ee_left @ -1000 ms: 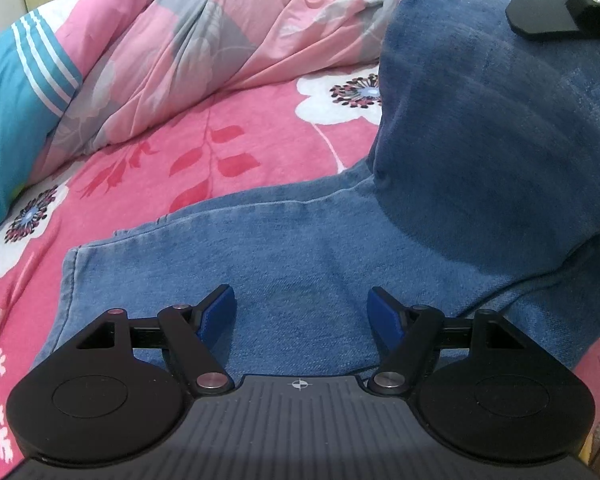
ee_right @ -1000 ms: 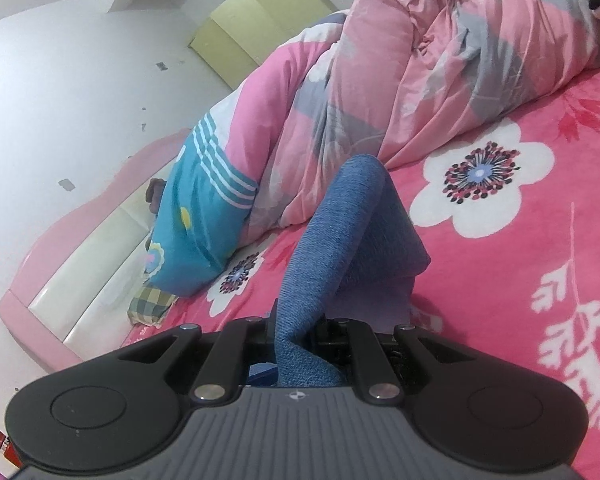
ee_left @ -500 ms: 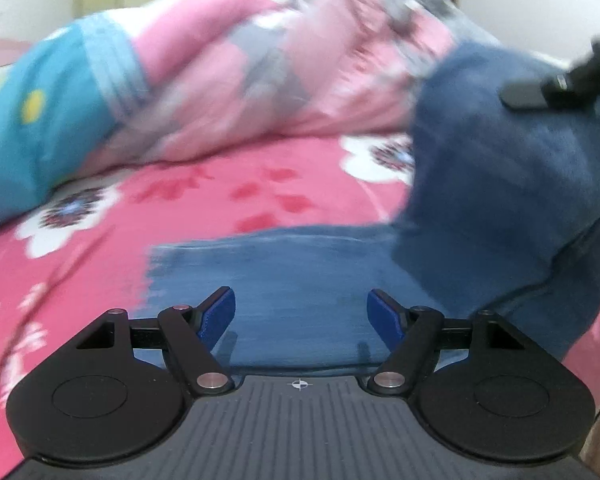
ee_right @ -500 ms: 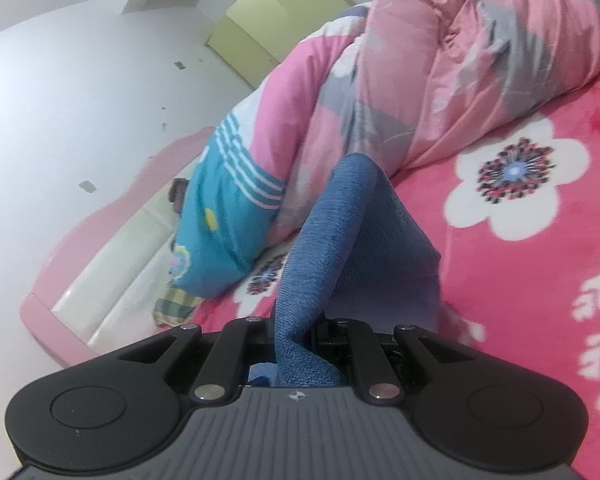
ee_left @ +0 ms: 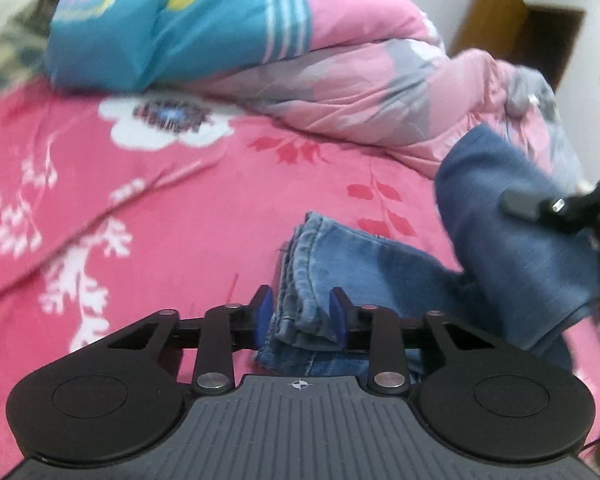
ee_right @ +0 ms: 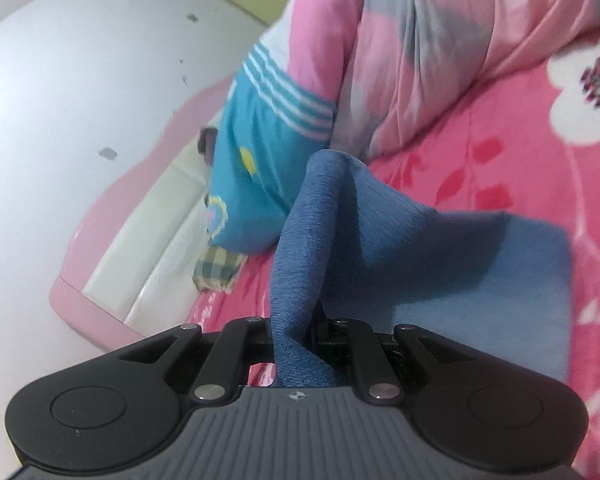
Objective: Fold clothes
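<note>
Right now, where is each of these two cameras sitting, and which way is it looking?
Left wrist view: sits on the left gripper, looking along its blue-padded fingers, which are closing around the jeans hem, across the pink floral sheet; the right gripper shows at the right edge.
Right wrist view: sits on the right gripper, shut on a lifted fold of the jeans, facing the headboard and quilt.
Shared: jeans, sheet, quilt. No hand or sleeve shows.
</note>
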Available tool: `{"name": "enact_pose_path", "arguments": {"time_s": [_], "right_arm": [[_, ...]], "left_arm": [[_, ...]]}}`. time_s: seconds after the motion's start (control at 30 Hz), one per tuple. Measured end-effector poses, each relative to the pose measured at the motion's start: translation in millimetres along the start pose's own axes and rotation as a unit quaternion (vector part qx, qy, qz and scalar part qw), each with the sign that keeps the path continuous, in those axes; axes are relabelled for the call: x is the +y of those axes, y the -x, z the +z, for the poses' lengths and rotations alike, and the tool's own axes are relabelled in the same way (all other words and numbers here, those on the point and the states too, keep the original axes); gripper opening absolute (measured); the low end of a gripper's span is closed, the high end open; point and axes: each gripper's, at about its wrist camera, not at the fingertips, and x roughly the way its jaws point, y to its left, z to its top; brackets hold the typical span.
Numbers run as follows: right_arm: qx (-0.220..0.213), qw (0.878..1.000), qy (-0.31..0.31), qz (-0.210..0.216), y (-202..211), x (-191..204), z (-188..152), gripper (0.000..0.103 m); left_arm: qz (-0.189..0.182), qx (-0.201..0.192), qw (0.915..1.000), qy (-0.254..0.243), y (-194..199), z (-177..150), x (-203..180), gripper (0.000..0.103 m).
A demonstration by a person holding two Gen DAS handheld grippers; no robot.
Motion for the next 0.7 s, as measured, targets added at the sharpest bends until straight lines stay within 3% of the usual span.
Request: {"name": "enact_pose_path", "arguments": {"time_s": [0.2, 0.27, 0.33, 0.43, 0.63, 0.7], "right_arm": [[0.044, 0.999, -0.003, -0.032, -44, 0, -8, 0.013], [0.065, 0.997, -0.008, -0.048, -59, -1, -12, 0.019], [0.074, 0.996, -0.014, -0.052, -68, 0, -15, 0.032], [0.072, 0.997, -0.022, -0.029, -74, 8, -14, 0.049], [0.055, 0.995, -0.046, 0.074, -71, 19, -8, 0.05], [0.04, 0.994, -0.038, 0.09, -58, 20, -8, 0.05]], "left_arm": [[-0.047, 0.019, 0.997, 0.058, -6, 1, 25, 0.029], [-0.06, 0.027, 0.995, 0.075, -10, 0, 32, 0.029], [-0.072, 0.033, 0.9926, 0.092, -12, 0, 39, 0.029], [-0.093, 0.038, 0.9865, 0.129, -12, 1, 52, 0.029], [-0.117, 0.035, 0.9712, 0.205, -6, 3, 81, 0.032], [-0.128, 0.031, 0.9634, 0.234, -3, 3, 92, 0.033]]}}
